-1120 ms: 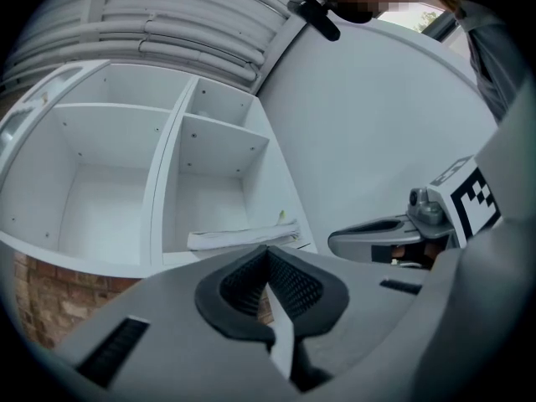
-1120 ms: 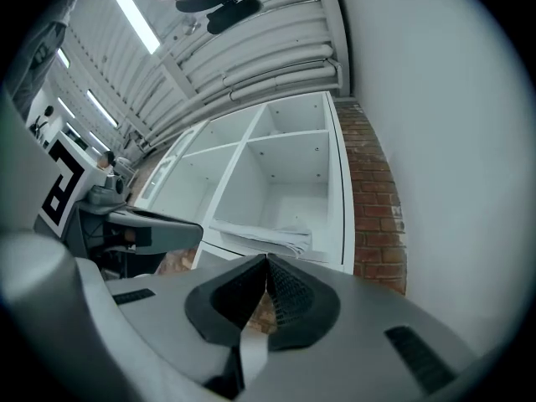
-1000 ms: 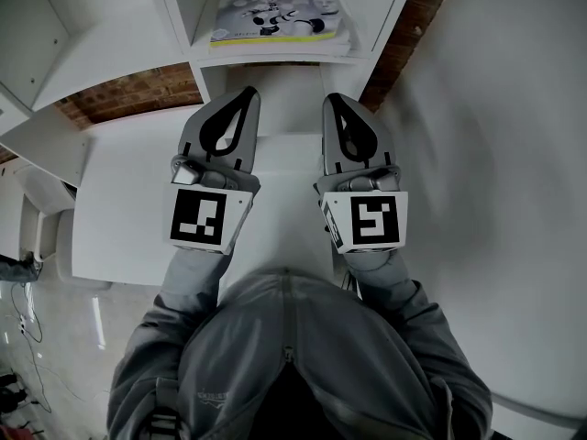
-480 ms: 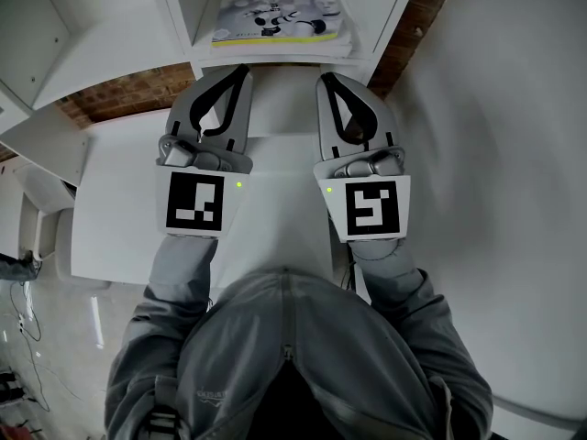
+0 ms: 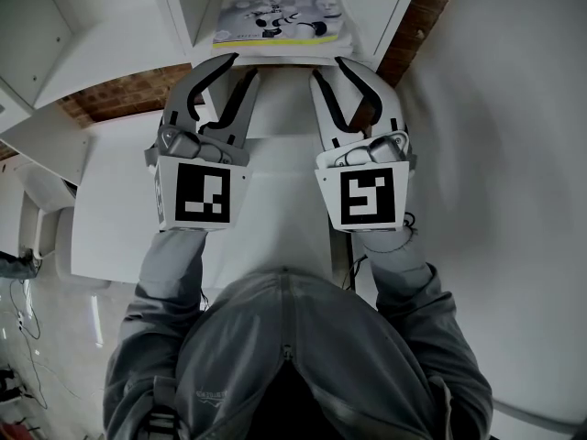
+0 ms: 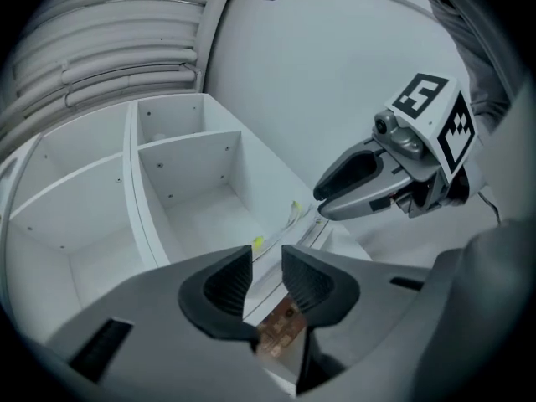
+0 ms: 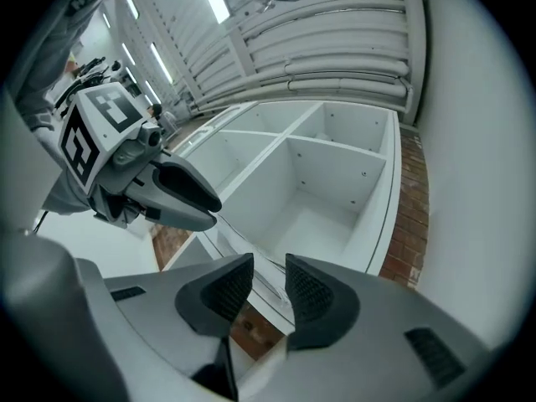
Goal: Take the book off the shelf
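Approach step: the left tool [image 5: 240, 67] and right tool [image 5: 328, 68], both opening and empty, hover just short of the book [image 5: 275, 12] ahead, whose near edge they probably must pinch next.

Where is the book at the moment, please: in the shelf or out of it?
In the shelf: the book lies flat, cover up, inside one compartment of the white shelf.
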`<action>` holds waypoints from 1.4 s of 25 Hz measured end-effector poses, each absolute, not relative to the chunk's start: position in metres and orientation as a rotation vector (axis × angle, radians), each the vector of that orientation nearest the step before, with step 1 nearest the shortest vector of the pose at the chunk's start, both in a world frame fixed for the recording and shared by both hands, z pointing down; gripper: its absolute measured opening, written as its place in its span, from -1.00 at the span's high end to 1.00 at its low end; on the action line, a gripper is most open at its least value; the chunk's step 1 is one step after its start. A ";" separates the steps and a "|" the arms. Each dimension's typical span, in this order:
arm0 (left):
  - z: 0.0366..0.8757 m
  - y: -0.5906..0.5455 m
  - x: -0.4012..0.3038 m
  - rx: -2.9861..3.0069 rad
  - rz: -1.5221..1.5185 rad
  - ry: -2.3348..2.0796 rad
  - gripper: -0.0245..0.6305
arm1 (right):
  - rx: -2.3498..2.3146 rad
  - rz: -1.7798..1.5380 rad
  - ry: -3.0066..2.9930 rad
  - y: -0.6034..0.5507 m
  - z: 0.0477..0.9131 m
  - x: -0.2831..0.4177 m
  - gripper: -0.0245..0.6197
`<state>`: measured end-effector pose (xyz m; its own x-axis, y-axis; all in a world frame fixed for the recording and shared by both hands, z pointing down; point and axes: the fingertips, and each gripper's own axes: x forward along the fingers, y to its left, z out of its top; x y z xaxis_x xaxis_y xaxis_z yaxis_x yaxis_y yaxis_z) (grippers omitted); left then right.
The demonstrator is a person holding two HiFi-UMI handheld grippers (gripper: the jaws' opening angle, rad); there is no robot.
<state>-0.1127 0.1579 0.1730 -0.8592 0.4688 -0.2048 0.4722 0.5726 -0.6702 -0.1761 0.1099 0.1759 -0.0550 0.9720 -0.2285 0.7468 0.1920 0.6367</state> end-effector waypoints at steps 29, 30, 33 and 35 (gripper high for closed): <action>0.181 0.193 -0.140 0.913 -1.951 2.720 0.62 | 1.530 0.662 1.851 0.116 0.182 -0.196 0.37; 0.181 0.192 -0.140 0.912 -1.950 2.713 0.62 | 1.522 0.682 1.844 0.116 0.180 -0.194 0.36; 0.179 0.190 -0.138 0.906 -1.936 2.712 0.62 | 1.512 0.768 1.803 0.120 0.177 -0.188 0.29; 0.178 0.188 -0.138 0.899 -1.928 2.718 0.62 | 1.514 0.848 1.739 0.125 0.178 -0.183 0.22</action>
